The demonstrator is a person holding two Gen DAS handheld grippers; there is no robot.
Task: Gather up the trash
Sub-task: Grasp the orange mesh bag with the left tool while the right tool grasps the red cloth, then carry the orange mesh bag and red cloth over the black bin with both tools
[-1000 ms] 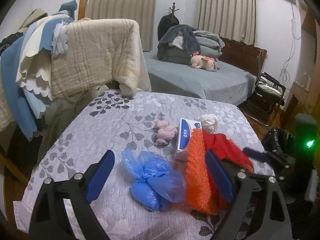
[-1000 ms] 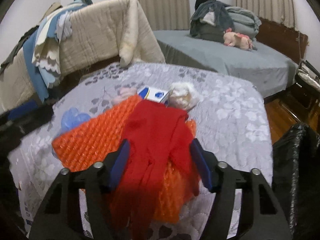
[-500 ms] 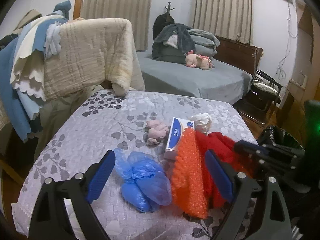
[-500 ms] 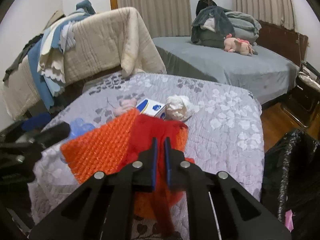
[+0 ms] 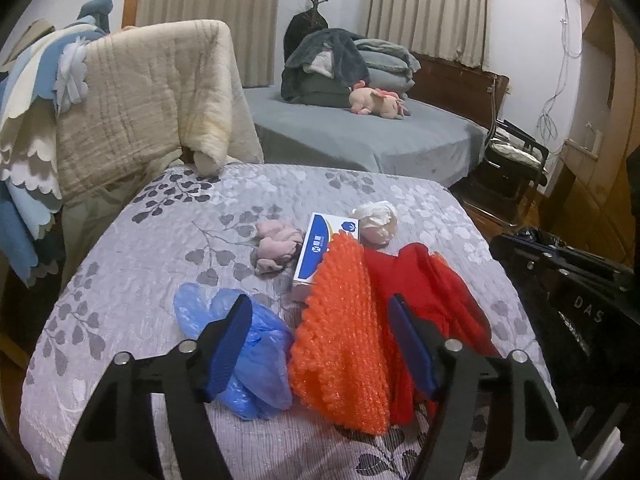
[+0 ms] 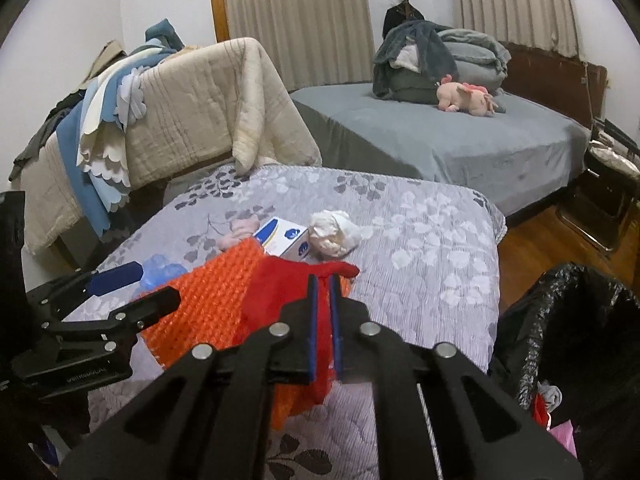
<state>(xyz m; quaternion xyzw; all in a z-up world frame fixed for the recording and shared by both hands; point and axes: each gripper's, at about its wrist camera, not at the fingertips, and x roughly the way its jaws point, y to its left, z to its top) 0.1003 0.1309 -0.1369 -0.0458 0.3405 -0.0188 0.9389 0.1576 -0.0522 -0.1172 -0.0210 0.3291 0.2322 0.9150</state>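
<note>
A red plastic bag lies on an orange bubble-wrap sheet on the grey leaf-patterned bed. My right gripper is shut on the red bag and lifts its near edge. My left gripper is open and empty, hovering over the orange sheet and crumpled blue plastic covers. Behind lie a blue-and-white box, a pink wad and a white wad. A black trash bag stands open at the right of the bed.
A beige quilt and blue cloths hang over a rail at the left. A second bed with folded blankets and a pink plush toy stands behind. A black chair stands on the wooden floor at the right.
My right gripper closed on the red bag and pulled back and up, raising it. My left gripper stayed open and drew slightly back over the orange sheet.
</note>
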